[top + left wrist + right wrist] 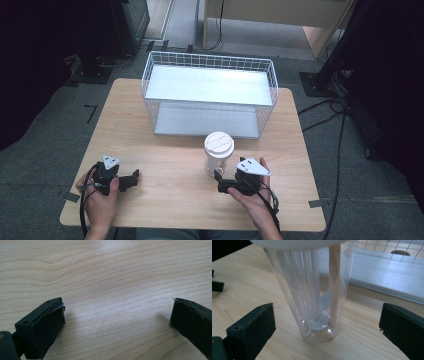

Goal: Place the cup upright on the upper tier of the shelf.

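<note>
Standing upright on the wooden table [170, 165], near its middle and a little to the right, is a clear plastic cup [218, 155] with a white lid [219, 142]. Behind it, on the far half of the table, sits a white wire basket rack [210, 92] with two flat white shelves.

The right gripper [223, 180] is held in the person's right hand [252, 197], just on the near side of the cup. In the right gripper view its two black jaws are wide apart, one on each side of the cup's base [318, 327], and they do not touch it. Through the clear wall I can see white ribs and a pale wooden stick [334, 285] inside.

The left gripper [131, 180] is in the left hand [102, 197] at the near left part of the table, well apart from the cup. In the left gripper view its jaws are also spread open, with bare wood grain [112, 290] between them.
</note>
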The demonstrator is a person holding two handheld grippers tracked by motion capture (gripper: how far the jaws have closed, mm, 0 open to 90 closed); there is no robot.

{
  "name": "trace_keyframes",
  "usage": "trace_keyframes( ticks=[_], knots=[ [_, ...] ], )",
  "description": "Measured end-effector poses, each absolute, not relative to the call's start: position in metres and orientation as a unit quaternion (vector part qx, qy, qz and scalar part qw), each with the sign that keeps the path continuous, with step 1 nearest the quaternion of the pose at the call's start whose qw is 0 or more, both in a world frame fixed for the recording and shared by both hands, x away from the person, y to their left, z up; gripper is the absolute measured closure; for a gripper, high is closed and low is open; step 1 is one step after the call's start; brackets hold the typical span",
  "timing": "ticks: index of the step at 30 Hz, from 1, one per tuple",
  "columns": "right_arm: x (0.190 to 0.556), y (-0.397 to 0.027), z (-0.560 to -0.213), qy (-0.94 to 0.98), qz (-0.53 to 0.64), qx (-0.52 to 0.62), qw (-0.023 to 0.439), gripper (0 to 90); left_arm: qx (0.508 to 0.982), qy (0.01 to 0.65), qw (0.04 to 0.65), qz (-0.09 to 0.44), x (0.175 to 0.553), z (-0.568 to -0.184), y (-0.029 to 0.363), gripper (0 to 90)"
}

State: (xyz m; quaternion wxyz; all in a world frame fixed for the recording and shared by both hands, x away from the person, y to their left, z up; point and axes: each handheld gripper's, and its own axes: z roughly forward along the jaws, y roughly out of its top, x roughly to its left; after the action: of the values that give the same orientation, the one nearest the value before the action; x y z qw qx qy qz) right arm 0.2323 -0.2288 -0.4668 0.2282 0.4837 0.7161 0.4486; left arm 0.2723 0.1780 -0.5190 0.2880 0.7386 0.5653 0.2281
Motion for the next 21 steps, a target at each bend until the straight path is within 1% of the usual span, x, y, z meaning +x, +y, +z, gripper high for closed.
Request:
trace_keyframes(
  ticks=[17, 20, 21],
  knots=[
    [0.258, -0.202, -0.466, 0.688, 0.472, 0.49, 0.254, 0.0, 0.739, 0.565, 0.288, 0.228, 0.272, -0.519, 0.178, 0.0],
    [0.261, -0.198, -0.466, 0.677, 0.477, 0.488, 0.275, 4.2, 0.739, 0.565, 0.288, 0.228, 0.272, -0.519, 0.178, 0.0],
    [0.261, -0.197, -0.465, 0.676, 0.48, 0.485, 0.28, 7.6, 0.739, 0.565, 0.288, 0.228, 0.272, -0.519, 0.178, 0.0]
  ],
)
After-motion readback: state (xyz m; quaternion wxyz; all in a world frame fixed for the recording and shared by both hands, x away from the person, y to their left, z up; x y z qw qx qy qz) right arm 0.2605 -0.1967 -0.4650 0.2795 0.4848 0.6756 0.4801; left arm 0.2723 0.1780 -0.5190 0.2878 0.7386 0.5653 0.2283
